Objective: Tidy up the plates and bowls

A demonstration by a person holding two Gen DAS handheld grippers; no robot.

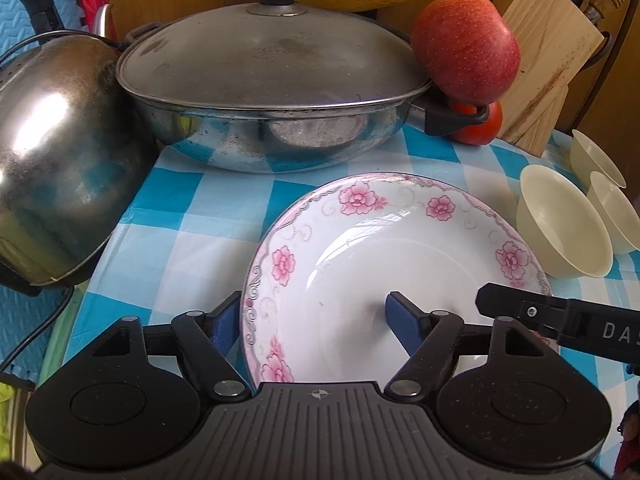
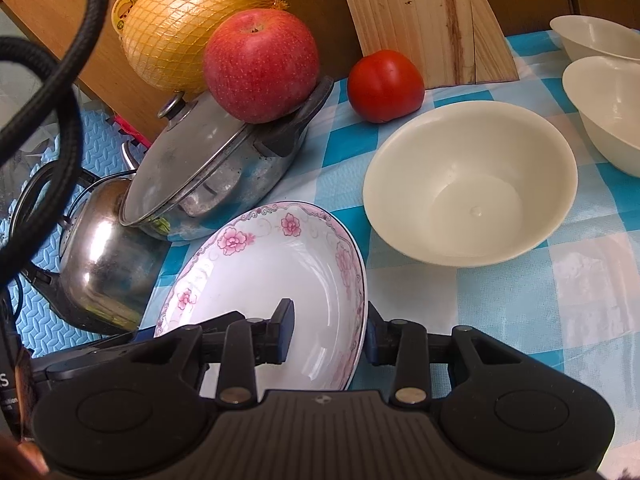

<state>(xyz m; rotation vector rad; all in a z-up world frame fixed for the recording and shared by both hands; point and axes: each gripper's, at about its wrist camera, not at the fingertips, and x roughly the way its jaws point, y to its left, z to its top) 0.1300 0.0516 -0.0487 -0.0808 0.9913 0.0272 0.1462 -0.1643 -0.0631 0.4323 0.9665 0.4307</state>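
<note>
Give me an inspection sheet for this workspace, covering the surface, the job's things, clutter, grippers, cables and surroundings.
Surface: blue-and-white checked tablecloth.
Job's things: white plate with pink flower rim; three cream plastic bowls, the nearest upright and empty beside the plate.
Clutter: lidded steel wok with a red apple on its handle, red tomato, steel kettle, netted yellow fruit, wooden knife block.
Grippers: left gripper and right gripper each straddle the plate's rim, jaws not closed on it.
Cables: black braided cable; kettle's cord.
Surroundings: blue foam mat, wooden panel behind.
</note>
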